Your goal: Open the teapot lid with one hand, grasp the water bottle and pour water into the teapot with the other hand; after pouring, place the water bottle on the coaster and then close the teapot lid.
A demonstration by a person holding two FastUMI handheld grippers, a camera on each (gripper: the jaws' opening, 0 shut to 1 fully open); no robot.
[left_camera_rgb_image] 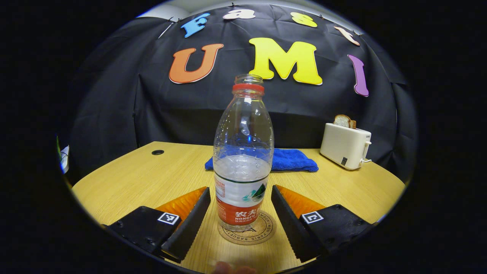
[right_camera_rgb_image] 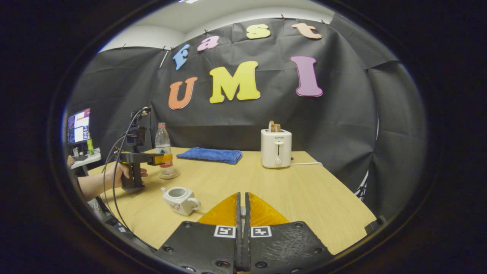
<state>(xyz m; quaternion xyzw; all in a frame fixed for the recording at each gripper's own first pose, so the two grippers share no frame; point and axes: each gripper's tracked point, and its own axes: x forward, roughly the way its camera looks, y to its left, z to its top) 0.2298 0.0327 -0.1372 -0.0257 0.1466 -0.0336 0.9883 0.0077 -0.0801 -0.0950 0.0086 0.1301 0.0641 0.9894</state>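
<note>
- water bottle (left_camera_rgb_image: 243, 160) stands upright on coaster (left_camera_rgb_image: 247, 230), cap off, roughly half full, on the wooden surface (left_camera_rgb_image: 133, 179)
- left claw (left_camera_rgb_image: 240, 222) spread wide, fingers either side of the bottle's label band, gap on both sides, holding nothing
- right claw (right_camera_rgb_image: 242, 213) pressed fully closed, nothing between its fingers, held above the surface well right of the bottle
- teapot (right_camera_rgb_image: 179, 199) sits lidless near the front edge, opening up; lid not visible, can't tell where it is
- blue towel (right_camera_rgb_image: 210, 155) and toaster (right_camera_rgb_image: 276, 147) behind, not involved
- bottle judged thin plastic, light, crushable, a bit slick: take at the label band, gentle squeeze
- teapot looks ceramic, fragile; set the lid down softly
</note>
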